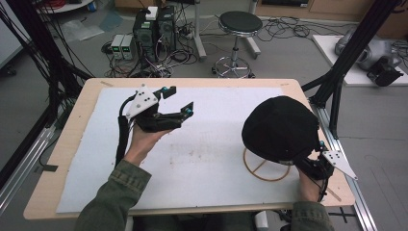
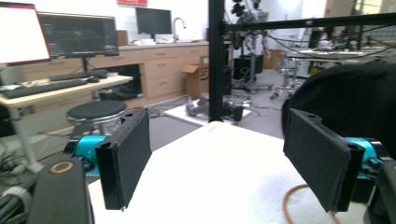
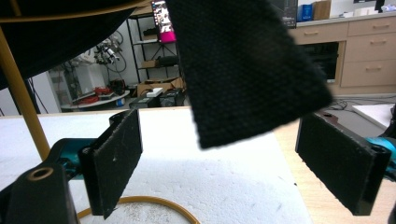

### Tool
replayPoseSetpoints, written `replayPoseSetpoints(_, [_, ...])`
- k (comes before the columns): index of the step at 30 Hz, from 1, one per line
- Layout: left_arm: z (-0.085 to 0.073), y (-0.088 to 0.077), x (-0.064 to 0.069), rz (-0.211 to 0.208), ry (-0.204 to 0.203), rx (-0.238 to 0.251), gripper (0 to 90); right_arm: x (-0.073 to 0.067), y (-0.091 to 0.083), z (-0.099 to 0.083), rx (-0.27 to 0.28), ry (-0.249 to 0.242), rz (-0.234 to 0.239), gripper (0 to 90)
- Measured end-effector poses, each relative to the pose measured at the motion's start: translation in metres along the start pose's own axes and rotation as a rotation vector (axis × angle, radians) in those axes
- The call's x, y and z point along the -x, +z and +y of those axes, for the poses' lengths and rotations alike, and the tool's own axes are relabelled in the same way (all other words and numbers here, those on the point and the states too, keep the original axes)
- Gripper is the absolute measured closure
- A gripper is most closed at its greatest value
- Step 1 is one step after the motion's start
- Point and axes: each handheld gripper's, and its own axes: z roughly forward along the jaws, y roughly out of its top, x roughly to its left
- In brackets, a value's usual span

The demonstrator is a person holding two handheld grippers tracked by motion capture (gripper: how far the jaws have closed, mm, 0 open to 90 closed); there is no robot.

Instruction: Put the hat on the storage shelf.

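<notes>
**Black cap on its stand, right gripper brought up to the strap**

A black fabric cap [image 1: 280, 127] is seen resting on a thin golden wire stand with a ring base [image 1: 267, 168], which is set on the white foam mat [image 1: 202, 159] covering the light wooden table [image 1: 72, 130], towards its right near side. The cap is carried clear of the mat by the stand, so its lower edge is left free to be reached from below.

The right gripper [image 1: 318, 153] is held low at the near right edge of the cap. In the right gripper view, its jaws are spread wide, and a black woven flap of the cap [image 3: 243, 70] hangs down between and beyond them, untouched by either pad; the golden upright [image 3: 21, 93] is seen at the left. The position is judged to be an approach for pinching that flap.

The left gripper [image 1: 179, 100] is held raised above the left part of the mat, well apart from the cap, jaws likewise wide and empty, apparently kept out of the way.
</notes>
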Motion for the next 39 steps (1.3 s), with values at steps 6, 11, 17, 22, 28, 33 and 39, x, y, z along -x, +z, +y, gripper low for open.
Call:
replayPoseSetpoints(6, [-0.002, -0.015, -0.006, 0.056, 0.007, 0.023, 22.9, -0.001, 0.000, 0.000, -0.002, -0.002, 0.001, 14.1])
replayPoseSetpoints(11, [-0.003, -0.027, -0.009, 0.111, 0.021, 0.037, 22.7, -0.001, 0.000, 0.000, -0.001, -0.001, 0.000, 14.1])
replayPoseSetpoints(17, [-0.004, -0.045, -0.014, 0.187, 0.010, 0.053, 22.6, -0.002, 0.000, 0.000, -0.002, -0.001, 0.000, 14.2])
replayPoseSetpoints(22, [-0.007, -0.060, -0.019, 0.231, 0.011, 0.072, 22.5, -0.002, 0.000, 0.000, 0.001, -0.001, 0.000, 14.2])
replayPoseSetpoints(28, [-0.019, -0.075, -0.024, 0.282, 0.011, 0.075, 22.3, -0.002, -0.001, 0.000, 0.002, -0.004, 0.002, 14.4])
replayPoseSetpoints(33, [-0.031, -0.088, -0.029, 0.316, -0.012, 0.078, 22.4, -0.002, 0.000, 0.000, 0.000, -0.001, 0.005, 14.7])
replayPoseSetpoints(39, [-0.045, -0.102, -0.033, 0.385, -0.016, 0.080, 22.3, -0.002, -0.001, 0.000, -0.006, -0.010, 0.006, 14.6])
